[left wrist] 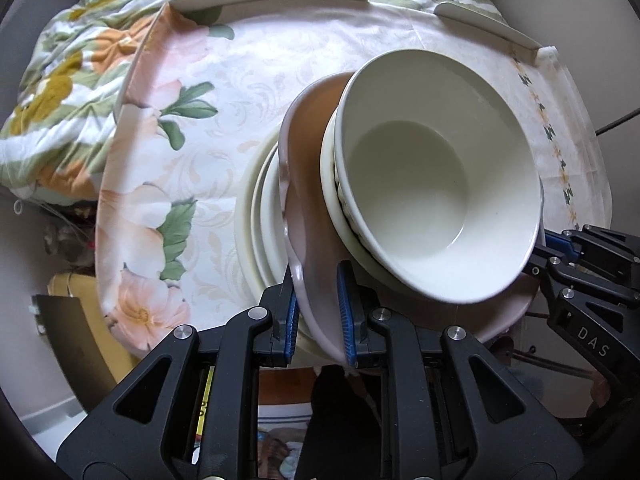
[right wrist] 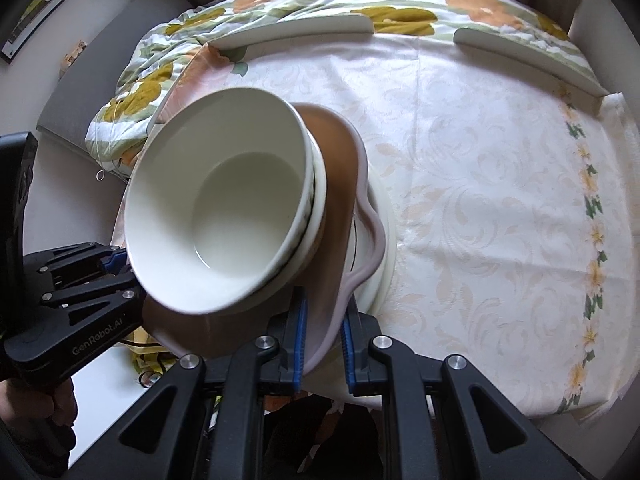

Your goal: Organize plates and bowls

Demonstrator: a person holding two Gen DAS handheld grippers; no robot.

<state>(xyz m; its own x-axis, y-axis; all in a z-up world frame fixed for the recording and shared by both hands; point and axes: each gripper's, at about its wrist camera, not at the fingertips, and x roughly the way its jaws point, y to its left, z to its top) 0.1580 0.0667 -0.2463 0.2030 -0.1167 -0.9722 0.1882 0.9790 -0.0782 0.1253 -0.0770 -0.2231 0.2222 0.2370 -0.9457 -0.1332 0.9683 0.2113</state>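
Both grippers clamp the same pink wavy-rimmed plate by opposite edges. Left gripper, at 6 o'clock in left wrist view, has its blue pads narrow, pinching the plate's rim. Right gripper, 6 o'clock in its own view, is likewise narrow on the rim; it also shows at 4 o'clock in left wrist view.

On the pink plate sit stacked white bowls: top bowl nested in a lower bowl, w/ the stack tilted in both views. Under the pink plate lies a stack of cream plates, edges showing at 9 o'clock of the pink one; whether they touch it can't be told.

All rests over a round table w/ a floral tablecloth. Two white curved pieces lie toward 12 and 1 o'clock, well apart from the stack.

A hand grips the left gripper's handle at 8 o'clock in right wrist view.
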